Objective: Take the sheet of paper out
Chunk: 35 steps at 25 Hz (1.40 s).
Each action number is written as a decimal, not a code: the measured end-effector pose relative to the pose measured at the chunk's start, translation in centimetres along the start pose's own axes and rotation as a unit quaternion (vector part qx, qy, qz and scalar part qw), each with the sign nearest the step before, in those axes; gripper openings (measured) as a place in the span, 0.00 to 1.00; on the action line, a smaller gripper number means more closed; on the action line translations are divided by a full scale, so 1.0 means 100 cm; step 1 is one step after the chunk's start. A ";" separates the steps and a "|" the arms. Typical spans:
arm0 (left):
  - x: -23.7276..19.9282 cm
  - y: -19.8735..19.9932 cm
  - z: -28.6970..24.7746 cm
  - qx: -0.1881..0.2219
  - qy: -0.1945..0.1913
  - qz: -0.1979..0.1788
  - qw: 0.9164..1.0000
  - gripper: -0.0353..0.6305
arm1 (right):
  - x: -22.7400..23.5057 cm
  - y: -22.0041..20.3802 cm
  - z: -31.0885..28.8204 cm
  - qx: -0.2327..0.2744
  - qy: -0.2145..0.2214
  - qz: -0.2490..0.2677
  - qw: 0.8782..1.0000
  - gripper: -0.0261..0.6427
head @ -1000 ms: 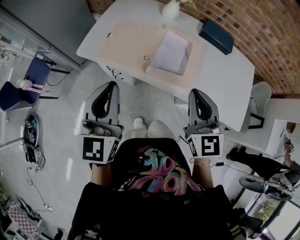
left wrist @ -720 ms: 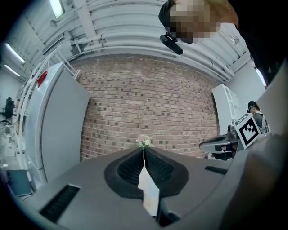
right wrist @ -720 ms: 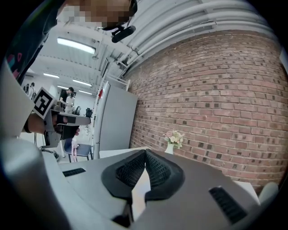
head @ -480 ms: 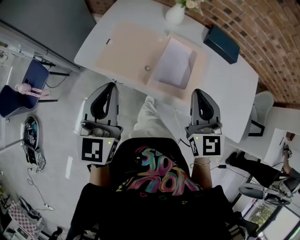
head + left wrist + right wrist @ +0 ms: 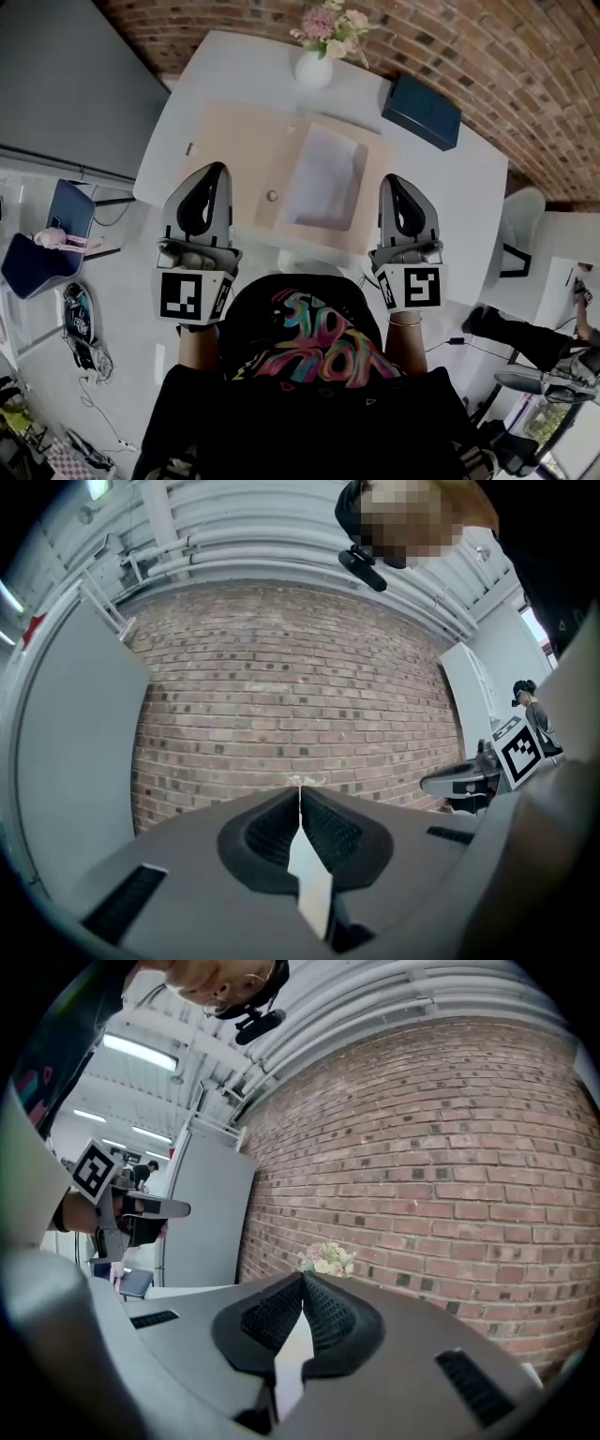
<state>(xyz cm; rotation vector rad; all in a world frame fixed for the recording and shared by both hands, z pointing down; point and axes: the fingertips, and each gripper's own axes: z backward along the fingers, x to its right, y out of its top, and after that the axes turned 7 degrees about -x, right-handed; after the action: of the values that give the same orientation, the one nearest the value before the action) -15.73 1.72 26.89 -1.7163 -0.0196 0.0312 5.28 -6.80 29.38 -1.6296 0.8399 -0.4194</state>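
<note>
The left tool [image 5: 217, 169] is closed on nothing, its jaws pressed together; on the white bench [image 5: 466, 192] lies one tan folder [image 5: 230, 141], opened flat; one sheet of paper [image 5: 323, 178] rests on its right half, probably light, limp and easily creased, best pinched at a free edge or corner; one flower vase [image 5: 314, 67]; one dark box [image 5: 422, 111]; the right tool [image 5: 390, 180] is likewise closed and empty.

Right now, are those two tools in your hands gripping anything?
Left tool: closed, holding nothing.
Right tool: closed, holding nothing.
</note>
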 end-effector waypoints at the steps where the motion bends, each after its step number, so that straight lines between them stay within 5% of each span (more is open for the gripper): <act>1: 0.000 0.003 -0.010 0.001 -0.001 -0.002 1.000 0.09 | 0.008 0.002 -0.006 0.001 -0.002 0.000 1.000 0.06; 16: -0.005 0.015 -0.115 -0.013 -0.082 -0.009 0.997 0.09 | 0.066 0.000 -0.047 -0.023 -0.072 -0.025 0.997 0.06; 28: 0.010 -0.016 -0.147 -0.065 -0.161 -0.001 0.985 0.09 | 0.067 -0.016 -0.041 -0.053 -0.115 -0.043 0.991 0.06; 35: 0.026 -0.046 -0.159 -0.106 -0.207 0.042 0.972 0.10 | 0.068 -0.019 -0.040 -0.043 -0.130 -0.058 0.989 0.06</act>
<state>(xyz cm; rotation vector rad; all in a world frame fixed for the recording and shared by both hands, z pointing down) -12.58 -13.27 33.73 -1.8958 -0.2668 0.4645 7.71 -14.36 30.93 -1.7739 0.5755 -0.2452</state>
